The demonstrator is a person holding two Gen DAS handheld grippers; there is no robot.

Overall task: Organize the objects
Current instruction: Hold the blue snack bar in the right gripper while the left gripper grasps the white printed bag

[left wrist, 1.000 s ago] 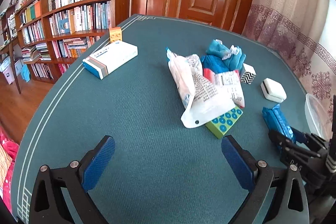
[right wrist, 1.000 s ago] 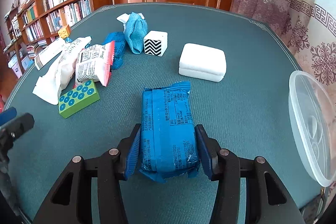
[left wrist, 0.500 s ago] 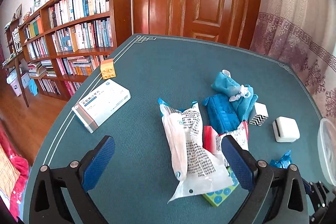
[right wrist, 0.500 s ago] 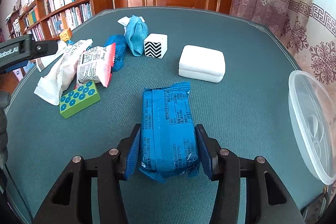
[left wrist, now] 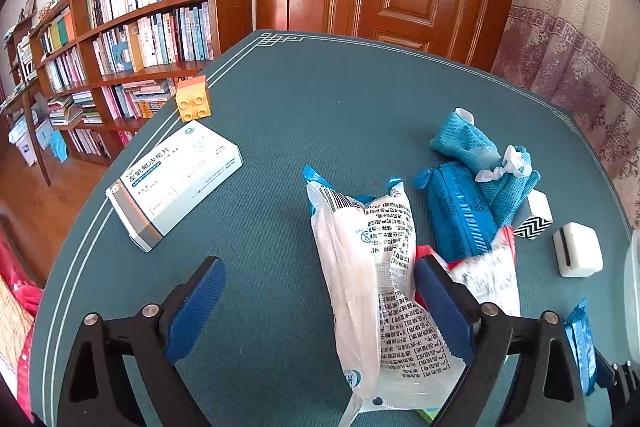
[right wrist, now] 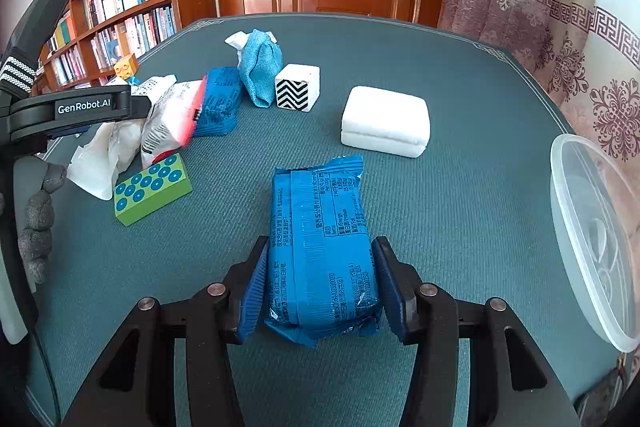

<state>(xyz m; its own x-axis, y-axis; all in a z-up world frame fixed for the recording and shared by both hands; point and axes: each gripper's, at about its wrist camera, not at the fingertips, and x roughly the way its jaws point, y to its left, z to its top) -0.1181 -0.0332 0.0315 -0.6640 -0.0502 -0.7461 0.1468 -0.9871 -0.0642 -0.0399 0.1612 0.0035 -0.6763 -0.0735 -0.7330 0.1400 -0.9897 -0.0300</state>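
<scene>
The right claw point(right wrist: 322, 289) is clenched on a blue foil snack pack point(right wrist: 322, 247), crinkled and oblong, which lies flat on the ribbed teal desk point(right wrist: 460, 219) between the ridged blue pads; this grip looks the same as a second ago. To its right a clear plastic container point(right wrist: 592, 227), round and glossy, sits at the desk edge with nothing visible inside. Ahead lie a soft white folded block point(right wrist: 385, 127), a cube with black zigzag stripes point(right wrist: 298, 87), a woven blue cloth bundle point(right wrist: 260, 67), a second blue pack point(right wrist: 218, 101), and a green brick with blue dots point(right wrist: 152, 189).

The left claw point(left wrist: 318, 311) is released, its fingers spread wide, and it has moved forward over the pile since a second ago: the translucent white printed bag point(left wrist: 368, 287) now lies between the fingers. Farther left rest a flat white cardboard medicine box point(left wrist: 176, 183) and a yellow studded brick point(left wrist: 193, 103).
</scene>
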